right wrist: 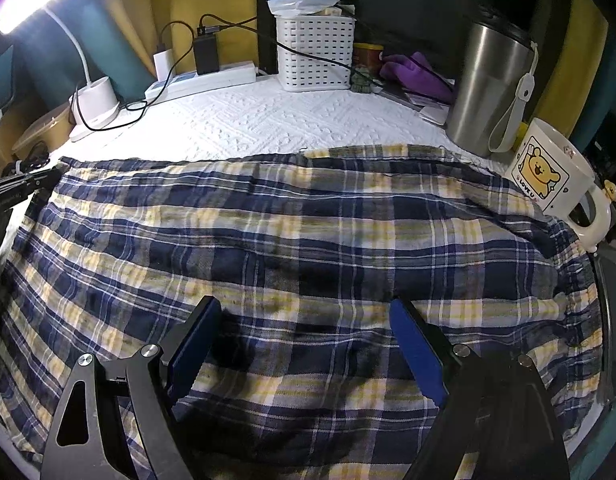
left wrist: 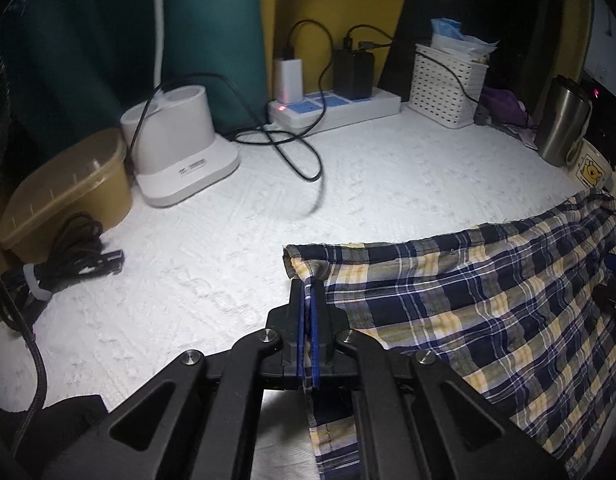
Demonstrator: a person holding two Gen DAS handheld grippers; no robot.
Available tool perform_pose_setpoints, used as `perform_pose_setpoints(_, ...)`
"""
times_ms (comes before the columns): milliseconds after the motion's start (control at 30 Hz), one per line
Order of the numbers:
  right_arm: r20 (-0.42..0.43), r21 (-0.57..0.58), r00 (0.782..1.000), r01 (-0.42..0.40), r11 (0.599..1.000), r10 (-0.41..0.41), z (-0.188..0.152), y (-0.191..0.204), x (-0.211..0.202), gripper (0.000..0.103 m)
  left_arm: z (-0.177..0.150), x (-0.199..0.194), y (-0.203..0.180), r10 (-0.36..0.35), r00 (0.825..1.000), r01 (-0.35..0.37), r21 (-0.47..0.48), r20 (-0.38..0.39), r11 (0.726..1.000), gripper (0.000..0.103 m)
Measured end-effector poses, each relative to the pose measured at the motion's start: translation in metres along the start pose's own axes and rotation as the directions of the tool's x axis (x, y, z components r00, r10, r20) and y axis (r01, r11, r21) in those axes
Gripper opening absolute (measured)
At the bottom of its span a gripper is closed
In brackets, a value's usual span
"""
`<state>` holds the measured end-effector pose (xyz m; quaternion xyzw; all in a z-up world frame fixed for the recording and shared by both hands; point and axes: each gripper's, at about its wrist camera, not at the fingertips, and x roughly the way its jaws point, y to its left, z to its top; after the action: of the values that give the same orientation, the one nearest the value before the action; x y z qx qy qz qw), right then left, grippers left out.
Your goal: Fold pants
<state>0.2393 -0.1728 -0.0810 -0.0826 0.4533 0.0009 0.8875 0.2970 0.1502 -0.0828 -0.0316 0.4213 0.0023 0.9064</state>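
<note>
Now the left gripper (left wrist: 307, 284) is closed, and its blue pads (left wrist: 314, 320) pinch the corner of the pants (left wrist: 468, 292) near the hem. A strip of the plaid cloth runs between the two pads and hangs below them. The right gripper (right wrist: 306, 308) has its jaws wide apart. It holds nothing; its blue pads (right wrist: 416, 344) stand over the middle of the pants, and whether they touch the cloth I cannot tell.

The pants are navy, white and yellow plaid and lie spread flat on the white textured cover (left wrist: 188, 260), across the near part of it. In the right wrist view the far right edge of the cloth reaches a white mug (right wrist: 548, 172). The mug has a picture of a yellow bear and the words "LOVE U". Just behind the mug stands a steel tumbler (right wrist: 484, 80) with a white strap.

At the back there is a white basket (right wrist: 314, 52) with a black cable over it, and a white power strip (left wrist: 340, 108) with a white and a black charger in it and a red light on. On the left stands a white lamp base (left wrist: 180, 148) with small grey writing too blurred to read. Beside it are a tan box (left wrist: 68, 188) and a bundle of black cable (left wrist: 64, 256).
</note>
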Motion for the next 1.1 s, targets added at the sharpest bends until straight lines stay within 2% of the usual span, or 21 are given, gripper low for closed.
perform_pose_setpoints(367, -0.007, -0.015, 1.000, 0.002, 1.000, -0.002, -0.002, 0.007, 0.004, 0.087, 0.001, 0.005, 0.011, 0.022, 1.000, -0.022, -0.028, -0.012, 0.999, 0.002)
perform_pose_setpoints(467, 0.003, -0.019, 1.000, 0.003, 1.000, -0.003, -0.003, 0.007, 0.002, 0.087, 0.008, -0.008, 0.010, 0.011, 1.000, -0.012, -0.040, -0.016, 0.999, 0.004)
perform_pose_setpoints(533, 0.011, -0.018, 1.000, 0.007, 1.000, -0.007, -0.001, 0.005, 0.003, 0.087, 0.013, -0.018, 0.006, 0.017, 1.000, -0.017, -0.034, 0.002, 0.999, 0.010)
perform_pose_setpoints(600, 0.022, -0.014, 1.000, 0.008, 1.000, -0.008, 0.002, 0.003, 0.003, 0.087, 0.019, -0.032, 0.000, 0.013, 0.999, -0.012, -0.027, 0.038, 1.000, 0.025)
perform_pose_setpoints(700, 0.041, -0.019, 0.999, 0.008, 1.000, -0.007, 0.011, 0.002, 0.006, 0.087, 0.024, -0.042, -0.014, -0.047, 0.997, 0.048, -0.011, 0.064, 0.999, 0.037)
perform_pose_setpoints(900, 0.029, -0.015, 1.000, 0.011, 1.000, -0.011, 0.032, 0.000, 0.023, 0.087, 0.025, -0.003, -0.062, -0.141, 0.989, 0.143, 0.075, -0.035, 0.987, 0.037)
perform_pose_setpoints(1000, 0.015, -0.014, 1.000, 0.006, 1.000, -0.006, 0.041, 0.000, 0.031, 0.087, 0.025, 0.017, -0.073, -0.143, 0.986, 0.151, 0.094, -0.088, 0.984, 0.037)
perform_pose_setpoints(1100, -0.040, -0.001, 0.999, 0.013, 1.000, -0.013, 0.048, -0.002, 0.050, 0.087, 0.025, 0.033, -0.075, -0.126, 0.984, 0.138, 0.098, -0.124, 0.986, 0.037)
